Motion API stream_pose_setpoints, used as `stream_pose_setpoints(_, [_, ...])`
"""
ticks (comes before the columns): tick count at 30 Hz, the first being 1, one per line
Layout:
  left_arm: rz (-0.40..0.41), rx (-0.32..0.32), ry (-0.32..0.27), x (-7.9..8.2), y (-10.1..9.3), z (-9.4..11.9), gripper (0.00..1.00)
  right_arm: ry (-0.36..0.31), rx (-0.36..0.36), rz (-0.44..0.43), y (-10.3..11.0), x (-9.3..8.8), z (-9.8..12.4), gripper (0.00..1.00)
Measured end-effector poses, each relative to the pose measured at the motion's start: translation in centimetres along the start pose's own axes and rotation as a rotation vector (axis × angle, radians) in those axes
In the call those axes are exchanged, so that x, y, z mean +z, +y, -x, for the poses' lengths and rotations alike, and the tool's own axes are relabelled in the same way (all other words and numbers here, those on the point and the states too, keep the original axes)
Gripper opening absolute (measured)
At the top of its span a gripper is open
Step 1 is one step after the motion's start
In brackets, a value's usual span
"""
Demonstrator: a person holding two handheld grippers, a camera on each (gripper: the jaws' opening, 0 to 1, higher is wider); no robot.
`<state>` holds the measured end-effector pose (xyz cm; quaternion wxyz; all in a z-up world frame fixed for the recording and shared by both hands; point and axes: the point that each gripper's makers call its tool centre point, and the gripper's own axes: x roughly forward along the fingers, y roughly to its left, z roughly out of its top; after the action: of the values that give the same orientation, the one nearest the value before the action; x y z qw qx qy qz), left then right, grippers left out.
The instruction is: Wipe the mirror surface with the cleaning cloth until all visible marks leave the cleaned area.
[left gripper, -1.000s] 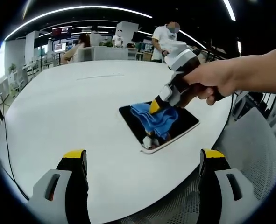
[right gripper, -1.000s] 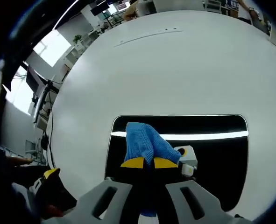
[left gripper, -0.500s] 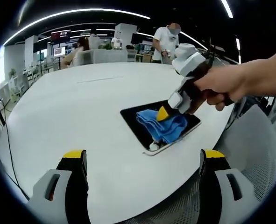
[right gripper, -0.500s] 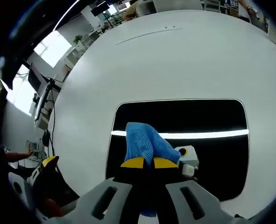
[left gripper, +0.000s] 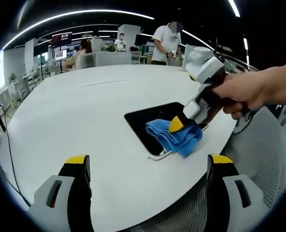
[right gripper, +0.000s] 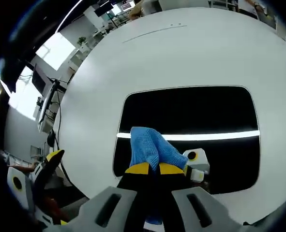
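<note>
Right gripper [right gripper: 150, 168] jaws pinched blue cleaning cloth [left gripper: 174, 136], pressed on mirror [right gripper: 191, 116] lying flat on white table [left gripper: 75, 116]. Over last second cloth was dragged to mirror's near edge, now overhanging it; wipe stroke judged near completion. Left gripper [left gripper: 147, 166] jaws spread, idle.

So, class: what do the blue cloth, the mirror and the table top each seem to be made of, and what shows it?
Blue cloth: soft woven fabric, probably microfibre, going by its fine knit texture and folds, clamped in the right claw.
Mirror: glossy glass-like sheet, reflecting a bright light strip.
Table top: smooth white matte surface, perhaps laminate; unclear.
</note>
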<state>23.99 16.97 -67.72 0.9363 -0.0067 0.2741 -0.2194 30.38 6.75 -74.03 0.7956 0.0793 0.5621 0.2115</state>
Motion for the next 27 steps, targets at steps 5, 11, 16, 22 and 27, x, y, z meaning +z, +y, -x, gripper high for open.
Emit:
stream_pose_setpoints(5, [-0.01,-0.002,-0.002,0.1,-0.1,0.0,0.99,0.002,0.01,-0.006,0.2,-0.7,0.1,0.0])
stream_pose_setpoints(11, [-0.007,-0.014,0.001,0.1,-0.3,-0.1,0.99,0.008,0.021,-0.007,0.4,-1.3,0.4,0.0])
stream_pose_setpoints(16, [0.014,-0.009,-0.017,0.4,-0.1,0.0,0.99,0.014,0.023,-0.003,0.5,-1.6,0.6,0.0])
stream_pose_setpoints(22, [-0.016,-0.026,-0.022,0.7,-0.5,-0.2,0.99,0.021,0.031,0.0,0.8,-2.0,0.8,0.0])
stream_pose_setpoints(27, [-0.005,-0.019,-0.016,0.5,-0.3,-0.2,0.99,0.026,0.034,0.007,0.8,-2.2,0.8,0.0])
